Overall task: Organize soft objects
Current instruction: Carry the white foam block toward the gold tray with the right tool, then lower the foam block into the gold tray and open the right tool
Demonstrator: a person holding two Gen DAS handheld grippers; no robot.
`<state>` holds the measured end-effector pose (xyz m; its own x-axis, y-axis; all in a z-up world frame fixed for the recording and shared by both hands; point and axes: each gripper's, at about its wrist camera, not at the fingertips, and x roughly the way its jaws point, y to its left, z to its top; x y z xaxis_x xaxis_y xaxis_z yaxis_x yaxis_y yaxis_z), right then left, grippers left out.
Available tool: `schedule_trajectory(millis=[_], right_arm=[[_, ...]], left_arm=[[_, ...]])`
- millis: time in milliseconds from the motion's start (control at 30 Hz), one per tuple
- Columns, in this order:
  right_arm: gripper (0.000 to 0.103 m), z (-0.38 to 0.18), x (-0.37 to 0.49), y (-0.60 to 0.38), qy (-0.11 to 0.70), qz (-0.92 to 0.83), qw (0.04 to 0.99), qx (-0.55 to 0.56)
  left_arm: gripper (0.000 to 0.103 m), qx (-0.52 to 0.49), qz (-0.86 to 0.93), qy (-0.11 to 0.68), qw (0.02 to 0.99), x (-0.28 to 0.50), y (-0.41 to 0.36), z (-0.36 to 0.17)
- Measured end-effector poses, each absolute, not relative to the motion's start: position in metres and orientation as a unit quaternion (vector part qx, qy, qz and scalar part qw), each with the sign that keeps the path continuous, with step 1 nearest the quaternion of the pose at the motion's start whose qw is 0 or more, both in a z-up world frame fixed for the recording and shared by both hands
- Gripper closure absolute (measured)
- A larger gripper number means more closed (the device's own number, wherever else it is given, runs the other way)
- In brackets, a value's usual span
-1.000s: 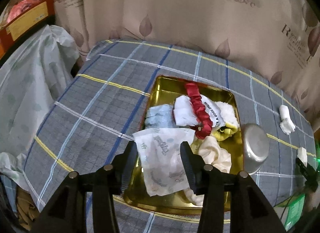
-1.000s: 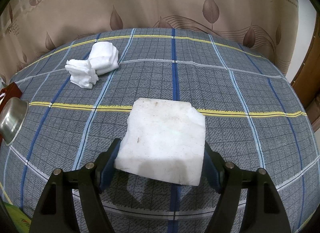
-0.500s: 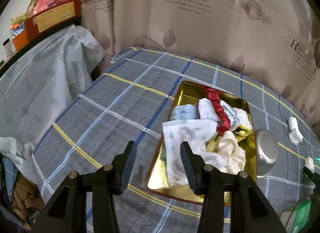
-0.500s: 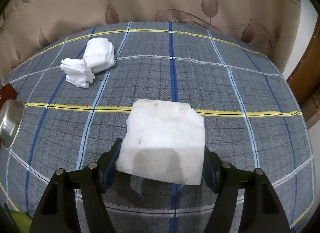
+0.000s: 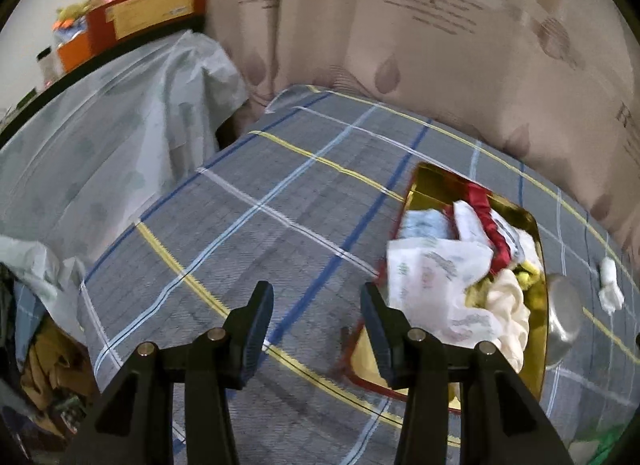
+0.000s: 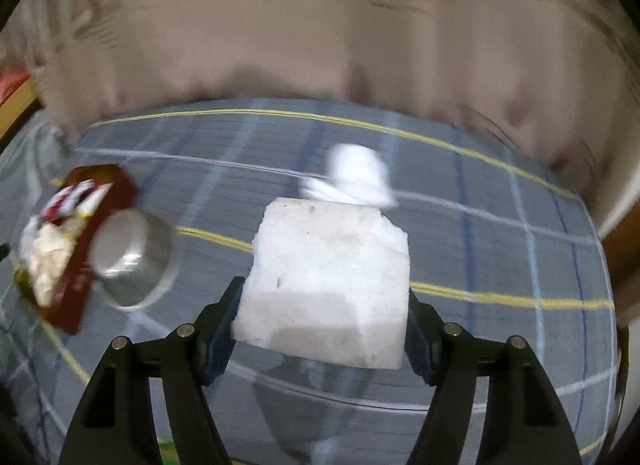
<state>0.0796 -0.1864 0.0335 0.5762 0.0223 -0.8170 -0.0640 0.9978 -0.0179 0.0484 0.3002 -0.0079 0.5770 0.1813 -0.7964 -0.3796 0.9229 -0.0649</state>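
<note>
Two grippers work over the plaid cloth (image 5: 280, 205): the left gripper (image 5: 316, 305), jaws spread and empty, hangs just left of the gold tray (image 5: 424, 185) heaped with soft items, while the right gripper (image 6: 322, 305), whose jaws have just closed further, pinches a white foam block (image 6: 328, 277) above the cloth.

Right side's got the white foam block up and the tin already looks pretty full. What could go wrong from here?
1. The gold tin is heaped with cloths, and the printed cloth drapes over its near rim, so the white foam block may roll off the pile.
2. The steel bowl sits right against the tin; the right gripper could knock it.
3. The block is soft and could slip from the pads.
</note>
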Motion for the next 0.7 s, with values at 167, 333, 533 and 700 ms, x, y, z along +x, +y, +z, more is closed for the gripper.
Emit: schedule_trajectory(millis=[167,333,533,700], right_arm=[[0.036,0.047,0.082,-0.118,0.452,0.094,0.886,-0.049],[0.036,0.049,0.082,-0.049,0.450,0.157,0.876,-0.071],[0.036,0.033,0.085,0.016,0.455,0.206,0.861,-0.095],[0.036,0.020,0.091,0.057,0.462,0.229,0.850,-0.106]], left_arm=[[0.057,-0.137,0.172,0.430,0.876,0.045,0.315,-0.007],[0.057,-0.142,0.186,0.427,0.874,0.043,0.323,-0.006],[0.057,-0.153,0.199,0.427,0.869,0.042,0.332,-0.006],[0.057,-0.160,0.202,0.431,0.865,0.042,0.337,-0.007]])
